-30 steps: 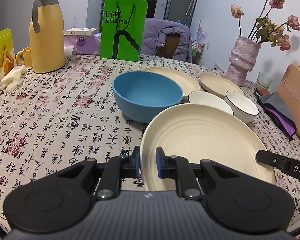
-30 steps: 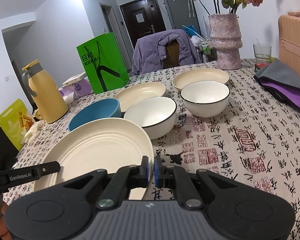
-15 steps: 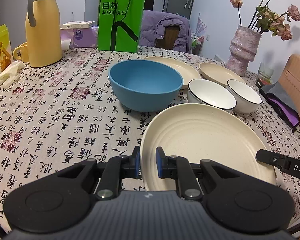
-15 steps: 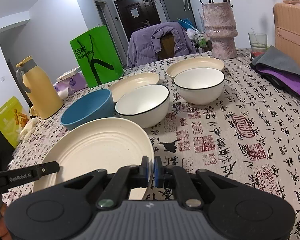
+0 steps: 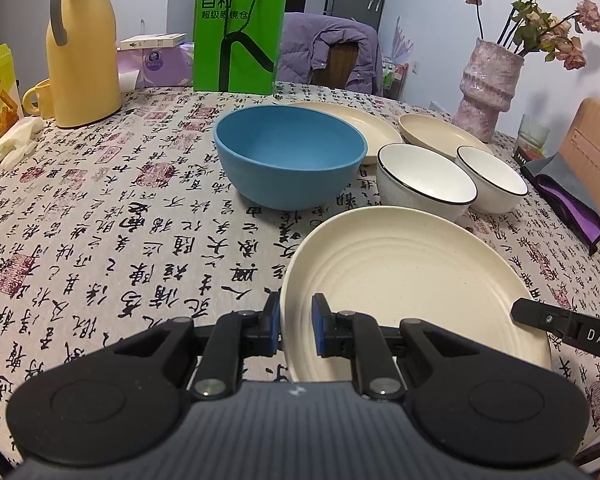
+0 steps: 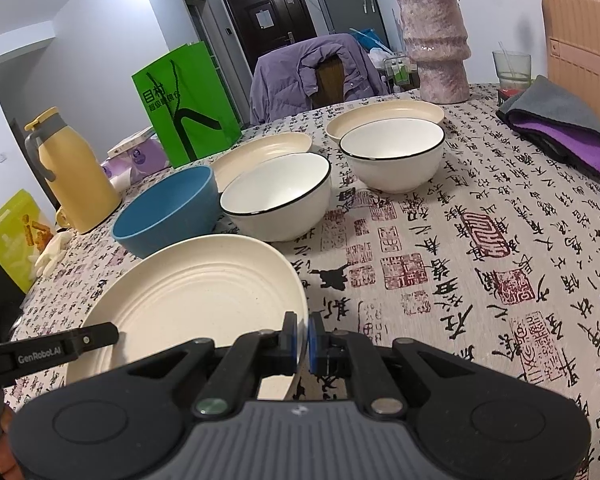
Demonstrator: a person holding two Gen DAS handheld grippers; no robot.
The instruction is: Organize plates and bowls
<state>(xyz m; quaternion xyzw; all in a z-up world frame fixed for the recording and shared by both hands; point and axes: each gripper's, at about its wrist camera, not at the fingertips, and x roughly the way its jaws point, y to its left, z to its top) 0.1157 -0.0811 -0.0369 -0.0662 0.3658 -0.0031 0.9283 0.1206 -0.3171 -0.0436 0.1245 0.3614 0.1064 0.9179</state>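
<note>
A large cream plate (image 5: 400,272) (image 6: 204,292) is at the near edge of the table, gripped on both sides. My left gripper (image 5: 296,324) is shut on its left rim and my right gripper (image 6: 303,338) is shut on its right rim. Beyond it stand a blue bowl (image 5: 288,160) (image 6: 168,212) and two white bowls with black rims (image 5: 424,180) (image 5: 492,184), side by side. Two more cream plates (image 5: 368,120) (image 5: 436,132) lie behind the bowls.
A yellow jug (image 5: 82,48) and a green paper bag (image 5: 238,28) stand at the back left. A pink vase (image 5: 488,88) with flowers is at the back right, and a grey-purple cloth (image 5: 564,196) lies along the right edge. A chair with a purple jacket (image 5: 328,52) stands behind the table.
Both grippers keep their hold on the large plate. The view has shifted only slightly and nothing on the table has moved.
</note>
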